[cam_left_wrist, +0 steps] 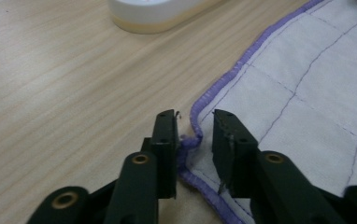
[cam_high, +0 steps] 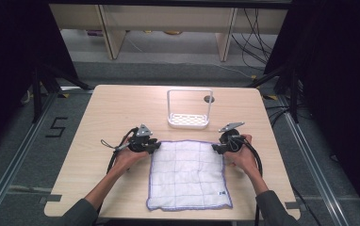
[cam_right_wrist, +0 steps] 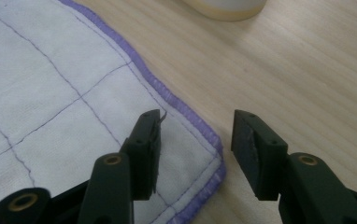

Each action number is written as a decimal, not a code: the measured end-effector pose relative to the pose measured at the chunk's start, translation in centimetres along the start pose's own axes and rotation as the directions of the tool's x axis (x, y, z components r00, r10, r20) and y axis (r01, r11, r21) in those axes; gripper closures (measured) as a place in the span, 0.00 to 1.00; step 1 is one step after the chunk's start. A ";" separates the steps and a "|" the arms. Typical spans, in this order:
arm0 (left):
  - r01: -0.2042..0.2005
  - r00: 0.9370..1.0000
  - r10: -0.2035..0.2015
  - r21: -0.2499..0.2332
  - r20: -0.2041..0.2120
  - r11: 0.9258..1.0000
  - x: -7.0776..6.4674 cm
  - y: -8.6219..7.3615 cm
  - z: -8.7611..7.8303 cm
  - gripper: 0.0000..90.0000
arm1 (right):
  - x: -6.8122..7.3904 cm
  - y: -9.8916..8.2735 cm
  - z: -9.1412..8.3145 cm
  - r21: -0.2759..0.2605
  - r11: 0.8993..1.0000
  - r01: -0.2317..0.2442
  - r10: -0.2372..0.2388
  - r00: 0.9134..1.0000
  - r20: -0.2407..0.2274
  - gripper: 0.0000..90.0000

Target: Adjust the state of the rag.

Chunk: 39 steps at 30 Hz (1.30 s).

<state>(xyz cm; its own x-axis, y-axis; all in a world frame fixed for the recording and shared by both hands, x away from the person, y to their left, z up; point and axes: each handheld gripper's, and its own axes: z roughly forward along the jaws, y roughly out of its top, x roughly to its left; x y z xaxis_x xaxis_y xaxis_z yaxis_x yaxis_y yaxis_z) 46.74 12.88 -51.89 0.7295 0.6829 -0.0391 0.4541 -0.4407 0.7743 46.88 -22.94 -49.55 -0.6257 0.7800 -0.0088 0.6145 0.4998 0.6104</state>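
Note:
A white quilted cloth [cam_high: 187, 173] with purple stitched edging lies flat on the wooden table [cam_high: 107, 113]. My left gripper [cam_high: 151, 147] sits at the cloth's far left corner. In the left gripper view its jaws [cam_left_wrist: 194, 122] stand open, straddling the purple hem [cam_left_wrist: 196, 105] of the cloth [cam_left_wrist: 307, 84]. My right gripper [cam_high: 217, 147] rests at the far right corner. In the right gripper view it [cam_right_wrist: 196, 122] is open wide over the corner of the cloth [cam_right_wrist: 50, 88], one jaw above the fabric and one above bare wood.
A white rack [cam_high: 189, 108] with a perforated base and tall frame stands behind the cloth; its base [cam_left_wrist: 158, 14] shows at the top of both gripper views [cam_right_wrist: 223, 7]. A round hole [cam_high: 209, 99] lies in the table beside it. Cables trail from both grippers.

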 end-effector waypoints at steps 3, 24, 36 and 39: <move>-0.002 1.000 0.002 -0.003 -0.003 1.000 -0.1 -0.1 -0.1 0.90 | -0.2 -0.2 0.2 -0.008 1.000 -0.010 0.010 1.000 -0.017 0.69; -0.022 0.998 0.017 -0.087 -0.057 0.996 0.9 1.6 -1.4 0.95 | -0.9 2.1 -2.4 -0.146 0.989 0.008 -0.013 0.999 -0.038 0.96; -0.048 0.998 0.041 -0.177 -0.041 0.983 -0.6 2.6 -5.6 0.95 | 0.7 2.6 -6.4 -0.222 0.971 0.084 -0.094 0.995 -0.034 0.96; -0.080 0.997 0.076 -0.189 -0.026 0.979 -1.9 2.2 -7.1 0.95 | 1.9 1.7 -8.3 -0.262 0.954 0.147 -0.161 0.987 -0.031 0.96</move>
<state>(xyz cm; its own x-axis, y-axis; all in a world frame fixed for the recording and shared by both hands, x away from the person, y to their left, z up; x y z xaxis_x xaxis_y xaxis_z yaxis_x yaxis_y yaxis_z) 42.68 14.78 -45.61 0.7485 0.6621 0.0364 0.2896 -0.3757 0.8803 42.73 -23.71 -41.98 -0.7308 0.6776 -0.0822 0.3684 0.4930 0.7881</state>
